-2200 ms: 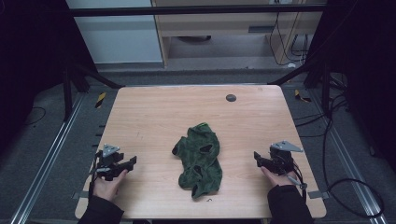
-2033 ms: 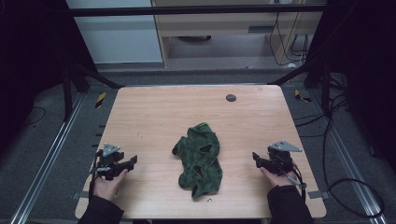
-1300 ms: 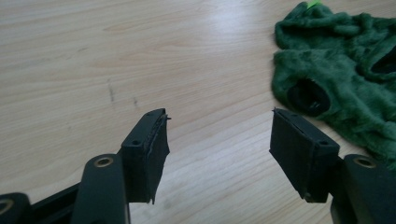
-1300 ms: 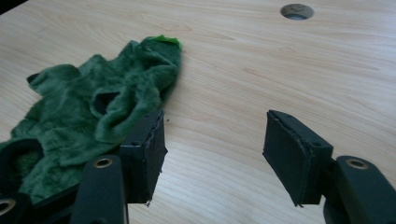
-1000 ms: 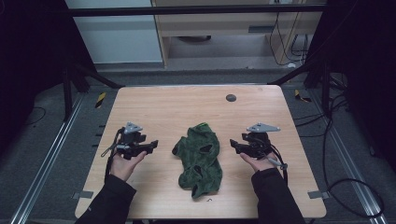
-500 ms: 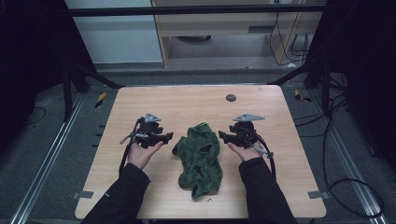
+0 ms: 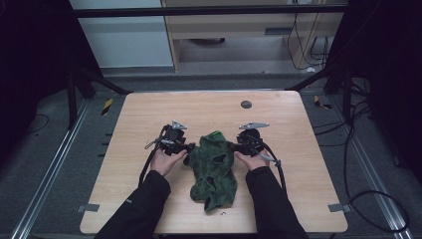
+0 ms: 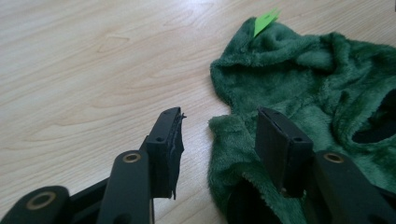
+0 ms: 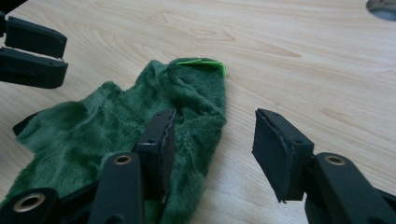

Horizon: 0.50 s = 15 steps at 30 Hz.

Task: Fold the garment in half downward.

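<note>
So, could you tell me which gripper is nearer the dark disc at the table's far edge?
Right. The right gripper sits at the green cloth's right side, just below the disc; the left gripper is across the cloth, farther away.

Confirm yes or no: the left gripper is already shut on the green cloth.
No. In the left gripper view the left gripper stands open, its jaws apart over an edge of the green cloth, not clamped on it.

bare wooden table (image 7: pixel 149 119) lies open left, right and beyond; a small dark disc (image 7: pixel 246 104) sits near the far edge. the crumpled green fleece garment (image 7: pixel 214 167) fills the middle, and each gripper's inner jaw rests over its edge.
</note>
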Motion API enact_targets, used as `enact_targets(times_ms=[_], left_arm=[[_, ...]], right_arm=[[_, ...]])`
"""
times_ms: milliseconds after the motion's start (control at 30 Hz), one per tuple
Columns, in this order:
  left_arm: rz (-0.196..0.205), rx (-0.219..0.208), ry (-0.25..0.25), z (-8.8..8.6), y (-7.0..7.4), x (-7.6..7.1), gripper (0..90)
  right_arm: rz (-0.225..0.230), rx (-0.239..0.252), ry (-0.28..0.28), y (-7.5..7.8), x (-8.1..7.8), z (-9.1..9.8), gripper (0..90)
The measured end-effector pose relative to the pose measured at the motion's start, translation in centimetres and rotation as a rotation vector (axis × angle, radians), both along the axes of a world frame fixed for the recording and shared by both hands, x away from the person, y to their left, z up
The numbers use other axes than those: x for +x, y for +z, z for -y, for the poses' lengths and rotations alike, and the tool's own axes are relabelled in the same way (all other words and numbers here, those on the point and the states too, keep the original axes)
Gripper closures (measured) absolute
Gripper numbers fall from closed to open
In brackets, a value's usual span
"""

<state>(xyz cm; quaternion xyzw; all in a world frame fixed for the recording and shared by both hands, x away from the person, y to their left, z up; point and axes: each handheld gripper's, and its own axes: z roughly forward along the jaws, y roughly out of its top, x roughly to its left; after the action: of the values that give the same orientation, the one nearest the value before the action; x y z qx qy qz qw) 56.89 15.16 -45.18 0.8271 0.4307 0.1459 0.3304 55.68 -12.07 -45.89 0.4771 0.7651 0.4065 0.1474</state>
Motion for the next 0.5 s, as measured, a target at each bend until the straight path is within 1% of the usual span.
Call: enact_targets(times_ms=[67, 100, 167, 267, 367, 400, 500], left_arm=[[-0.006, 0.011, -0.004, 0.2, -0.4, 0.2, 52.1], [-0.014, 0.015, -0.005, 0.3, -0.6, 0.3, 52.1], [-0.029, 0.015, -0.007, 0.3, -1.0, 0.5, 52.3], [-0.057, -0.005, -0.006, 0.4, -1.6, 0.9, 52.9], [-0.074, -0.009, -0.012, 0.8, -2.2, 1.1, 54.0], [-0.081, -0.003, -0.018, 0.8, -2.3, 1.1, 54.4], [-0.096, -0.003, -0.023, 1.2, -2.8, 1.2, 55.3]], right_arm=[[-0.015, -0.008, 0.004, -0.6, 0.3, -0.4, 49.5], [-0.015, -0.008, 0.004, -0.6, 0.3, -0.4, 49.5], [-0.023, -0.019, 0.003, -1.0, 0.5, -0.5, 50.6], [-0.037, -0.029, 0.007, -1.5, 0.7, -0.7, 53.3], [-0.054, -0.034, 0.021, -2.0, 0.9, -1.0, 56.1], [-0.060, -0.041, 0.031, -2.2, 0.9, -1.2, 56.7], [-0.070, -0.050, 0.035, -2.4, 0.9, -1.3, 58.1]])
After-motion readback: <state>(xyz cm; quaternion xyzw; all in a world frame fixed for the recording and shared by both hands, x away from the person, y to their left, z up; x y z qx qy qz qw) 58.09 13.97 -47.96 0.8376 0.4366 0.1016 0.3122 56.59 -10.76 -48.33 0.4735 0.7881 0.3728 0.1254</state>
